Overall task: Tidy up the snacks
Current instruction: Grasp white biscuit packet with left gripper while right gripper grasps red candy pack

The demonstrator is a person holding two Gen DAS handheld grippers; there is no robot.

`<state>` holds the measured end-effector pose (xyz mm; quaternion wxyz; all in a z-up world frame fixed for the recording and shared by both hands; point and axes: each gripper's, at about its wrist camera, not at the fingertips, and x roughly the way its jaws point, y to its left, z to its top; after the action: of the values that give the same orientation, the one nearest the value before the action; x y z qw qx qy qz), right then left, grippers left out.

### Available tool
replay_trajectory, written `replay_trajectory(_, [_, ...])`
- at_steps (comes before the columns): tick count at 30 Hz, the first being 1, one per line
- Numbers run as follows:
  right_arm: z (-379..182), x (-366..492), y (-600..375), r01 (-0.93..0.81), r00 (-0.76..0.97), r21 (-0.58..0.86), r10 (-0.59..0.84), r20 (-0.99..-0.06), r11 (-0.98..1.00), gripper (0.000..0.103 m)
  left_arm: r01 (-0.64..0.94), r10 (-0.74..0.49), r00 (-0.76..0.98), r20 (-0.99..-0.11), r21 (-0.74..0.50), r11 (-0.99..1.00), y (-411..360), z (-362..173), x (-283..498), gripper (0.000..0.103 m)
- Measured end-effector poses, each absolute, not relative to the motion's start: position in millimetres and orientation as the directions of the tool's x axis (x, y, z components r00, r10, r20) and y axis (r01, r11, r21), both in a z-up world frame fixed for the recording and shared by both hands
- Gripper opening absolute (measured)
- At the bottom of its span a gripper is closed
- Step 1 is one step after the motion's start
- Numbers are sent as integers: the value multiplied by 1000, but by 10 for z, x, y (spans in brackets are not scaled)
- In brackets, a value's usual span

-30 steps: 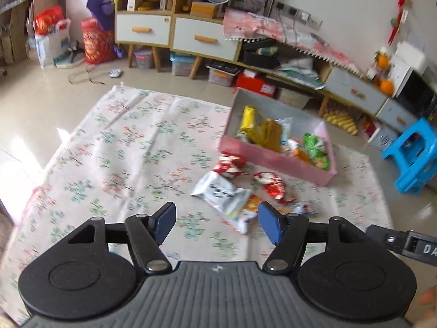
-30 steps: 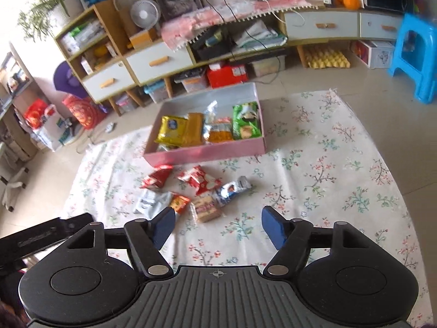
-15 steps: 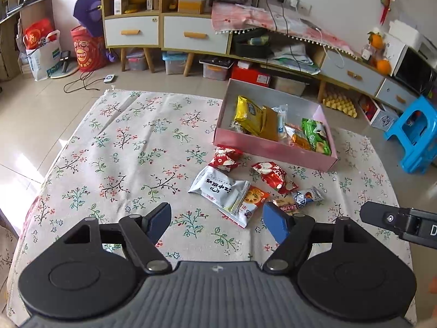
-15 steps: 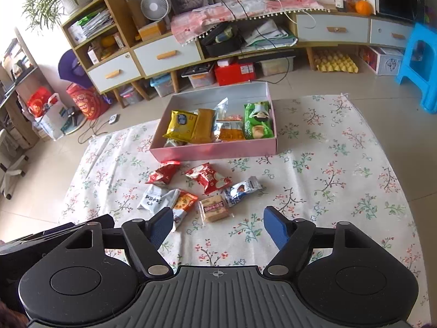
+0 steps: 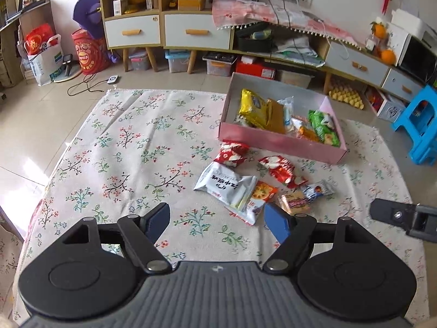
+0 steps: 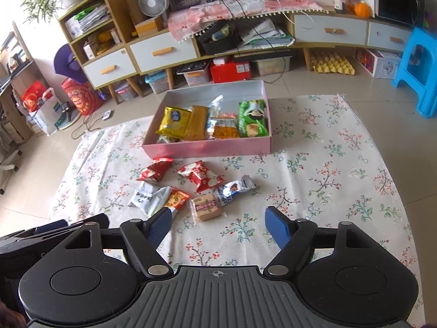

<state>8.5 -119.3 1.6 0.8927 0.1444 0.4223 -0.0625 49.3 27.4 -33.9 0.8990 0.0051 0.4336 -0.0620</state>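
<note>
A: Left tool (image 5: 217,220)?
B: Jaws opening, nothing btwn them. White packet (image 5: 225,184) just ahead, orange one (image 5: 263,191) beside it, all on the floral cloth (image 5: 136,147).
A: Right tool (image 6: 218,222)?
B: Same, jaws opening, empty. Biscuit pack (image 6: 206,207) just ahead, slightly left; silver-blue wrapper (image 6: 235,187) past it, then two red packs (image 6: 200,176).
A: Farther?
B: Pink box (image 6: 207,147) beyond the loose ones, w/ yellow bag (image 6: 174,119) and green bag (image 6: 251,119) inside.

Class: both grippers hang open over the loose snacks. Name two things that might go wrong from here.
1. The white packet overlaps the orange packet, so the left gripper, jaws opening, may lift both.
2. The pink box already looks crowded; added packets could slide out.
</note>
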Motion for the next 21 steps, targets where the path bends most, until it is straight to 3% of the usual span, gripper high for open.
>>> replay_trajectory(10, [-43, 127, -1277, 246, 623, 213, 14, -782, 946, 78, 137, -126, 620, -774, -51, 989, 221, -295, 483, 75])
replay_trajectory(21, [-190, 216, -1308, 265, 592, 183, -10, -806, 947, 80, 121, -54, 621, -782, 28, 992, 221, -445, 568, 75])
